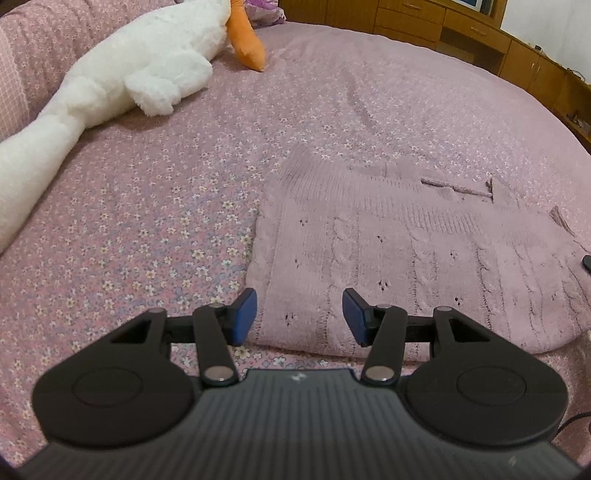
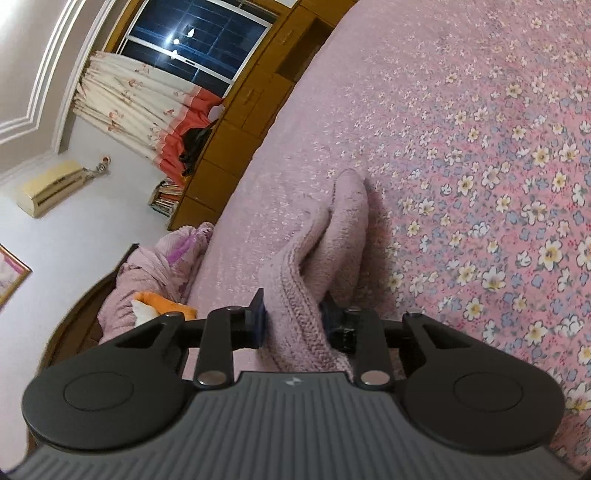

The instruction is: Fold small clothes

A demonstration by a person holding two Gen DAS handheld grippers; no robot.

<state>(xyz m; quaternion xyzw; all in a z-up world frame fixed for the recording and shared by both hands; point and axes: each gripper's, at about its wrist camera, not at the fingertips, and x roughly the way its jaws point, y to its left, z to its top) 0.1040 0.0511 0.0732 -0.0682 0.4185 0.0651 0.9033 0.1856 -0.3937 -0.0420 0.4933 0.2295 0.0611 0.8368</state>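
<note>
A pale pink cable-knit sweater (image 1: 406, 251) lies flat on the floral pink bedspread (image 1: 147, 221), with a band folded over along its far edge. My left gripper (image 1: 299, 310) hovers over the sweater's near left corner, and its blue pads (image 1: 243, 314) stand apart with nothing between them. In the right wrist view, a thick ridge of the same pink knit (image 2: 325, 236) rises off the bed and runs back between the fingers. My right gripper (image 2: 293, 319) is shut on that bunched fold. The knit hides most of its right pad.
A long white plush toy (image 1: 140, 70) with an orange part (image 1: 247, 40) lies at the far left of the bed. Wooden cabinets (image 1: 480, 33) run beyond the bed's far edge. A crumpled pink blanket (image 2: 159, 266) is piled at the bed's end in the right wrist view.
</note>
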